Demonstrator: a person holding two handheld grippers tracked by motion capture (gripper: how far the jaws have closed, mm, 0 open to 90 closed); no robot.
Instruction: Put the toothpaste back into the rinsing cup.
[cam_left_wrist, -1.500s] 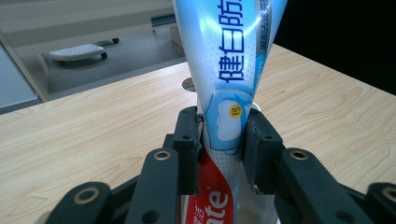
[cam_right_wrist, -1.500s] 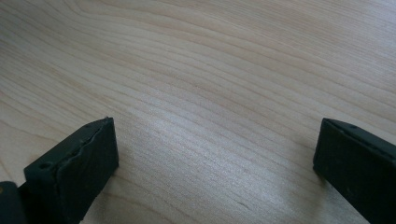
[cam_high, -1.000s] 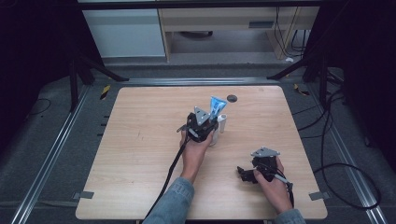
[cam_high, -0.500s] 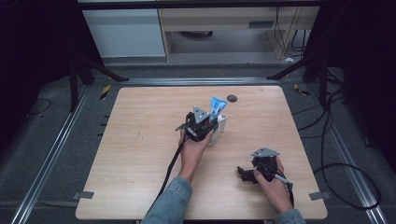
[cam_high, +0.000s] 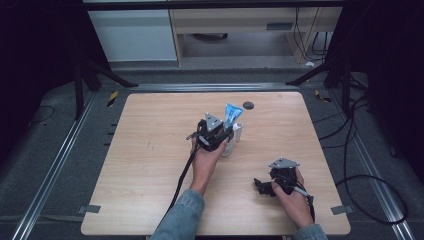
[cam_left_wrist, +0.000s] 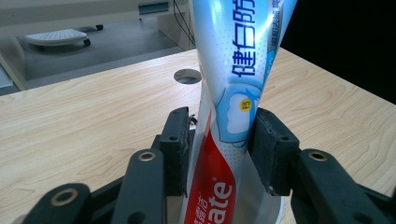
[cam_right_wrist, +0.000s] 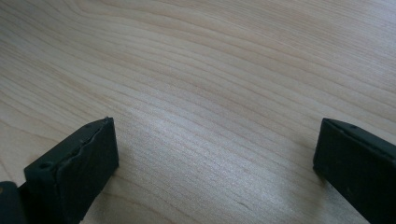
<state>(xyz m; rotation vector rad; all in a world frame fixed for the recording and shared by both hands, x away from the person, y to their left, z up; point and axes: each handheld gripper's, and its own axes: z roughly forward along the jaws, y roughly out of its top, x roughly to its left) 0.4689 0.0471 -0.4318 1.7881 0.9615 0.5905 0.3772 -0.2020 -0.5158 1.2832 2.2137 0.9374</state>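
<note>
The left tongs (cam_high: 218, 136) stood at the middle of the wooden table (cam_high: 150, 150), their jaws on either side of a toothpaste tube (cam_left_wrist: 233, 93) that rose upright out of a white cup (cam_high: 229, 146). The jaws had just been opening with the tube between them: in the left gripper view a sliver of daylight showed at the near pad, while the far pad (cam_left_wrist: 273, 144) lay against or just beside the tube's printed skin. By that reading the tongs were spread and the step in hand was the release, the tube already set tip-up in the cup. The next move likely called for a wider spread and a straight draw back toward the person, so that neither pad would drag the tube and tip the light cup.

The right tongs (cam_high: 265, 186) waited well apart near the table's front edge, jaws spread wide over bare wood in the right gripper view, pinching nothing.

The high view placed the cup beside a small white cylinder (cam_high: 238, 132) and short of a round hole (cam_high: 248, 105) in the table. The left gripper view gave what that one could not: the gap at the pads and the tube's red and blue lettering.
</note>
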